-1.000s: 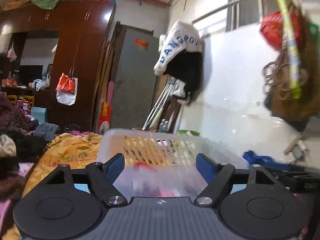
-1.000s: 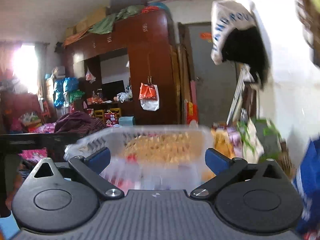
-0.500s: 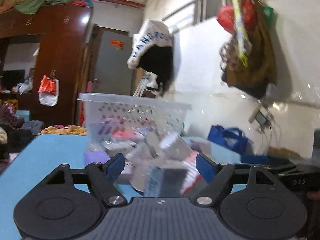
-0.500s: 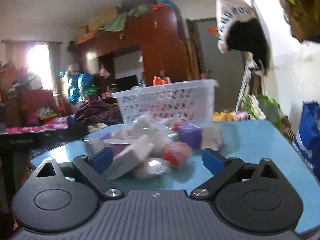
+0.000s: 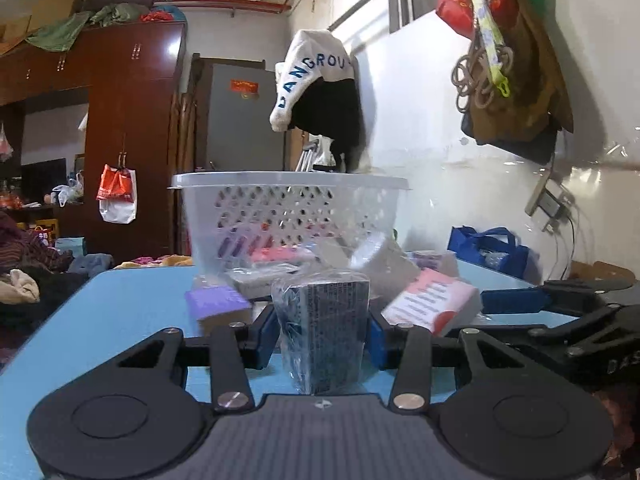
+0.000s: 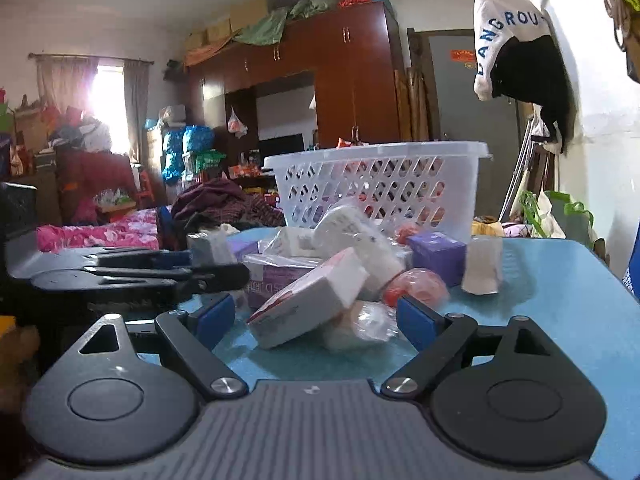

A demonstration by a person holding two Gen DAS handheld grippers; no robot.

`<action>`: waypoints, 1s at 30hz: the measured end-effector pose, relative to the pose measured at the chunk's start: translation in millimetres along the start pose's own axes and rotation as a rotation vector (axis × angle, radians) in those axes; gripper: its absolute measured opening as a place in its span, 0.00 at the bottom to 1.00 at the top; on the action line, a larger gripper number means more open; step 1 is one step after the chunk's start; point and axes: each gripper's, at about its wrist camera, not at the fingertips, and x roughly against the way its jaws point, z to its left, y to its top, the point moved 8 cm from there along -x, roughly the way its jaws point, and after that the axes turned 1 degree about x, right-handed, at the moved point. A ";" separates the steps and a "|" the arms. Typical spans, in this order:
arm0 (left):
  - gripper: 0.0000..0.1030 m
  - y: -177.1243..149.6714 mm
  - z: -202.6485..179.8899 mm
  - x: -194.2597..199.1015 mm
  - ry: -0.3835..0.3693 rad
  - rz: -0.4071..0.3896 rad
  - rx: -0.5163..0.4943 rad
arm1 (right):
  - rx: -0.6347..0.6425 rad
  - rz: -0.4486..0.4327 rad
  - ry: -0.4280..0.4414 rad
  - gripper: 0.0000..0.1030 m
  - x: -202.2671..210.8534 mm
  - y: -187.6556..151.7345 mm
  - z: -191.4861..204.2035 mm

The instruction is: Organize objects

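Note:
A dark box in clear wrap stands on the blue table, and my left gripper is closing with both blue pads against its sides. Behind it lie a purple box, a pink-and-white box and a white slotted basket holding several items. My right gripper hangs low over the table, its jaws wide and closing slightly. The pink-and-white box and a clear-wrapped packet lie between its fingers, untouched. A red round thing lies just beyond.
The basket stands at the table's far side. A purple box and a white wrapped piece lie right of the pile. The left tool reaches in from the left. Bed, clothes and wardrobe stand behind; a wall is on the right.
Both grippers have come down from basket height to the tabletop pile. The left jaws have narrowed from wide apart onto the dark wrapped box. The right jaws stay wide.

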 end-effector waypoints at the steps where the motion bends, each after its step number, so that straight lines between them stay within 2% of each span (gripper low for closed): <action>1: 0.47 0.5 4.0 1.9 0.004 -0.003 0.004 | 0.001 -0.003 0.001 0.88 -3.0 1.7 1.1; 5: 0.47 1.8 14.3 5.5 0.009 -0.007 0.011 | 0.029 0.012 -0.030 0.86 -14.6 0.9 6.5; 7: 0.47 2.1 16.2 5.0 0.006 -0.008 0.016 | 0.033 0.029 -0.039 0.73 -17.6 -0.5 6.2; 8: 0.47 2.0 17.1 5.1 0.006 -0.008 0.017 | 0.040 0.029 -0.055 0.61 -17.5 -0.8 5.9; 13: 0.48 -0.1 14.4 2.8 -0.006 -0.008 0.019 | 0.057 0.030 -0.026 0.55 -10.5 -0.6 7.3; 18: 0.48 -0.4 11.1 3.4 -0.016 -0.013 0.015 | 0.054 -0.011 -0.003 0.38 3.9 8.2 9.1; 21: 0.48 -0.4 10.4 3.2 -0.017 -0.014 0.018 | 0.054 -0.028 0.000 0.32 9.2 13.0 8.9; 30: 0.48 3.0 9.8 5.6 -0.024 -0.028 0.024 | 0.059 -0.091 -0.024 0.31 20.2 31.4 3.4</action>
